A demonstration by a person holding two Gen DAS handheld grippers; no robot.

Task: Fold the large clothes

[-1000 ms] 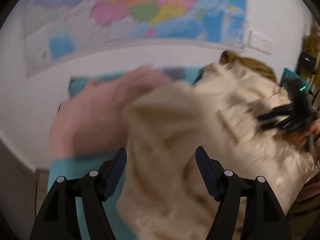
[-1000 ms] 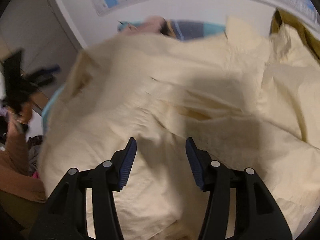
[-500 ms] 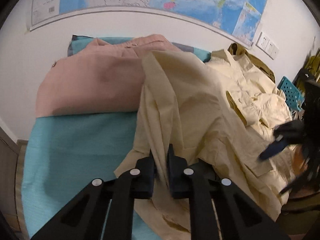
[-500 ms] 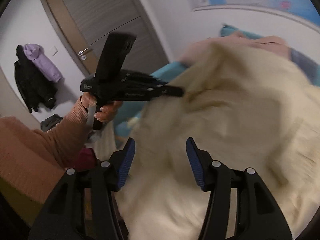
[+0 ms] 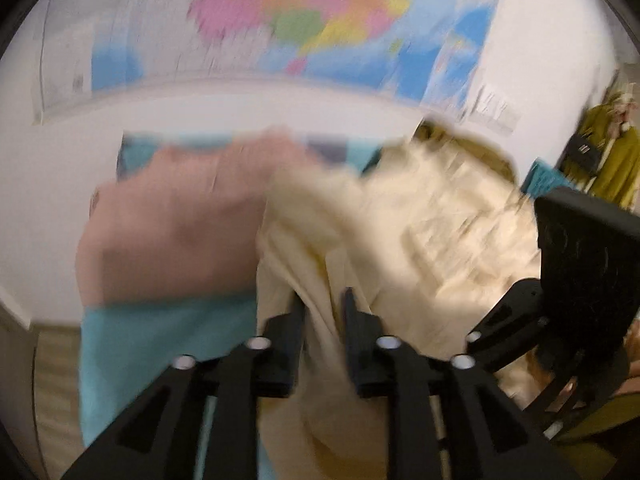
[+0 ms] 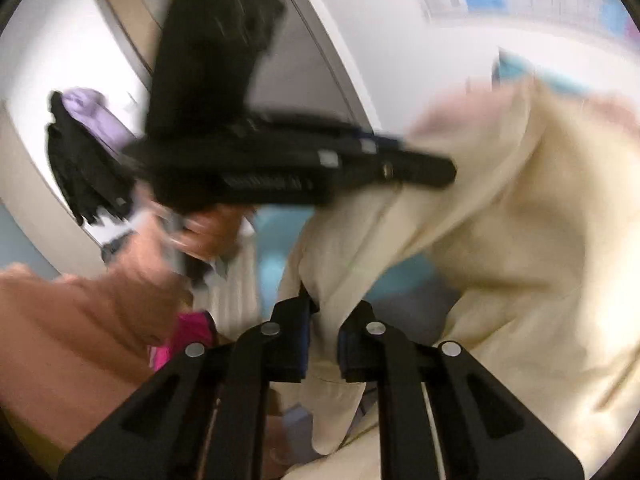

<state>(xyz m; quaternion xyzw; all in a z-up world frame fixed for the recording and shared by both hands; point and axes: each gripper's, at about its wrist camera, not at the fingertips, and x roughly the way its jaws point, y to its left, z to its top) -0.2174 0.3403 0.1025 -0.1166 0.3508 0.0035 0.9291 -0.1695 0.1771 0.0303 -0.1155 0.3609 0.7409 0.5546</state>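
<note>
- Left wrist view is pretty smeared, but the left gripper [image 5: 323, 304] has a bunched fold of the cream garment [image 5: 400, 240] running up between its fingers. The jaws are easing apart at a narrowish gap and the cloth looks pinched there, though the blur makes it hard to swear the pads are pressing.
- The cream garment spreads across the right half of the teal bed cover [image 5: 160, 340], heaped and wrinkled, with one edge hanging toward the camera.
- A pink garment [image 5: 172, 232] lies flat at the far left of the bed, its right edge tucked under or touching the cream one.
- Open teal surface sits near the left front corner, so that's the free room; the wall with the map [image 5: 280, 28] boxes in the far side.
- Right wrist view: the right gripper [image 6: 322, 320] is closing on a hanging cream edge, jaws narrow, fabric squeezed between them.
- The left one shows here as a dark blurry bar just above, held by the person's hand [image 6: 208, 232], close to the right one.
- A door [image 6: 296, 64] stands behind.
</note>
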